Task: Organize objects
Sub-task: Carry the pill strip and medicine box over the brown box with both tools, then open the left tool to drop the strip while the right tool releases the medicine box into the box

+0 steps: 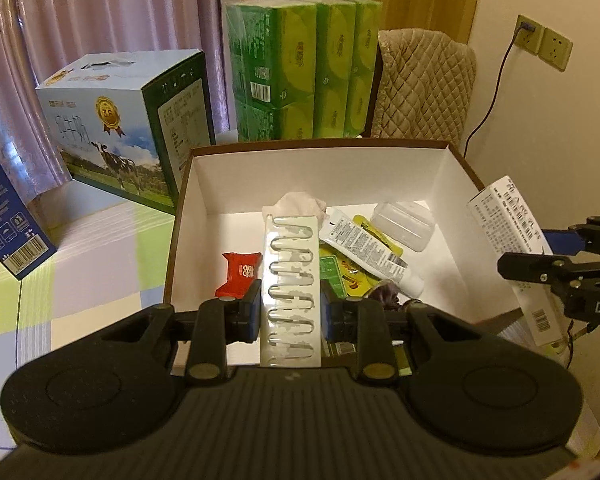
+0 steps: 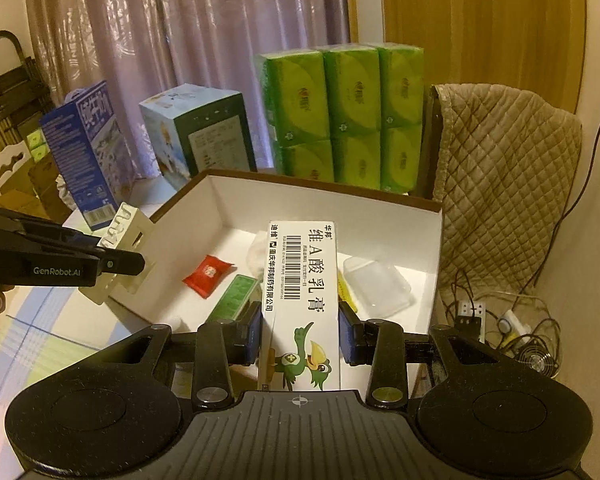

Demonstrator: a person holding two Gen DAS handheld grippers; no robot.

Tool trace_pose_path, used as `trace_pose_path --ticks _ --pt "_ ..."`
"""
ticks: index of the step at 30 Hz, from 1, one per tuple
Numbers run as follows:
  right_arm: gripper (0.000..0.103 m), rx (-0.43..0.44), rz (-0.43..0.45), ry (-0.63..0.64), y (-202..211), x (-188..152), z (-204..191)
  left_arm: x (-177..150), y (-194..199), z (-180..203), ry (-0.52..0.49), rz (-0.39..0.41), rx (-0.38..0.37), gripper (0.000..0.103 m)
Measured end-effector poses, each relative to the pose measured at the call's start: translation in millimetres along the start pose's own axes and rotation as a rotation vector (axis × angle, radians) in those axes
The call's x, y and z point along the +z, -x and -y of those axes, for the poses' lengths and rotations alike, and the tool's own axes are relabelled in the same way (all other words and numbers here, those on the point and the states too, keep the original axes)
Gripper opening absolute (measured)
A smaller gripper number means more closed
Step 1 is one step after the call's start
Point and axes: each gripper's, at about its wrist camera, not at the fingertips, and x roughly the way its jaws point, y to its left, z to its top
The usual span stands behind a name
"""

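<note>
My left gripper is shut on a white blister pack and holds it lengthwise over the near edge of an open white box with a brown rim. Inside lie a red packet, a white tube, green and yellow sachets, a clear plastic case and a pale cloth. My right gripper is shut on a white medicine carton with a green cartoon bird, above the box's near side. The right wrist view shows the left gripper at the box's left corner.
Behind the box stand a milk carton, a blue box and stacked green tissue packs. A quilted cover drapes a chair at the right. Cables and a small fan lie on the floor. A checked cloth covers the table.
</note>
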Motion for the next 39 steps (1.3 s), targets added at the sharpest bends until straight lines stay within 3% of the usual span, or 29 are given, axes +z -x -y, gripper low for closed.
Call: trace_pose_path --ticks 39 --pt "0.035 -0.045 -0.113 -0.02 -84.1 9.1 41.5 6.3 -121.0 -5.2 -0.022 -0.205 0.016 0.024"
